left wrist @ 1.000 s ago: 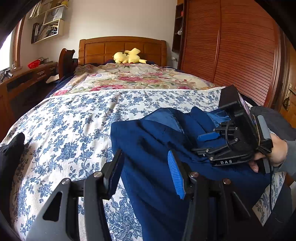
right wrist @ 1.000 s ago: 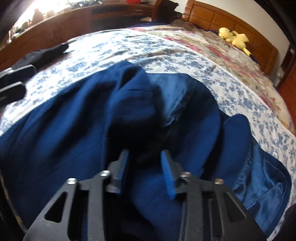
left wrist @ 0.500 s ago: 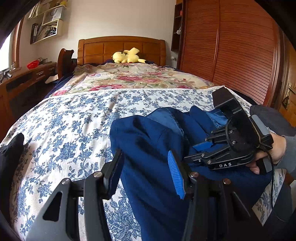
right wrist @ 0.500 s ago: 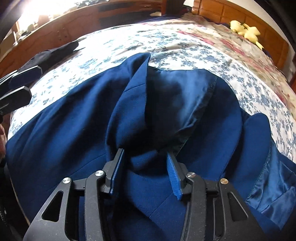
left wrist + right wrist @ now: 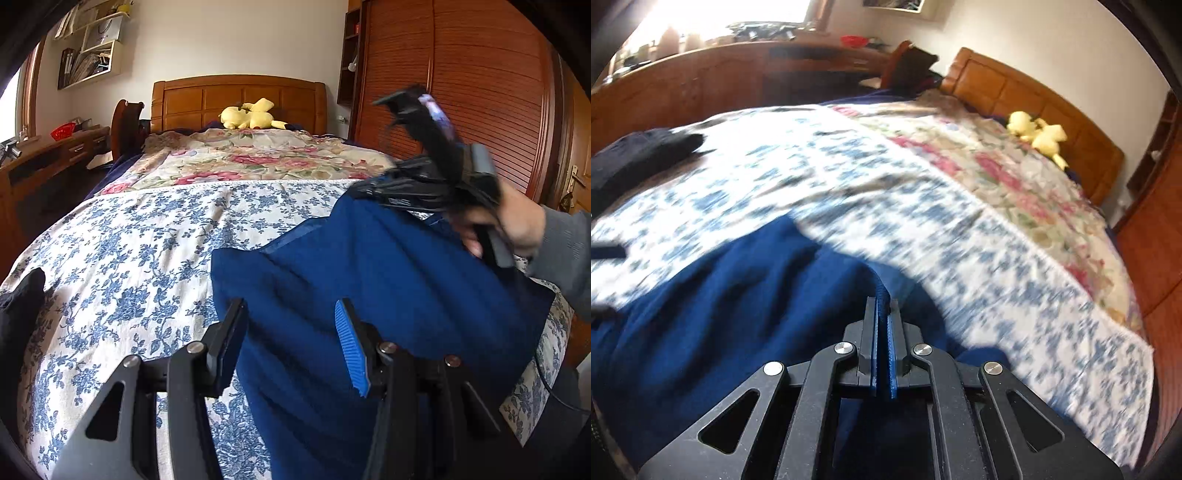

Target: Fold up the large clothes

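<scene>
Navy blue woven cloth, a large jacket-like garment [image 5: 369, 280], lies rumpled on the near part of the blue-flowered white bedspread [image 5: 140, 251], one edge lifted. Your right gripper [image 5: 882, 321] has its fingers pinched together on a folded seam of that cloth. Your left gripper [image 5: 288, 332] hangs above the garment with fingers spread wide, holding nothing. Expect it to be soft, limp and fairly heavy, sagging wherever it lacks support. A thick seam or hem looks like your safest hold; a shiny lining, if present, would probably slip.
</scene>
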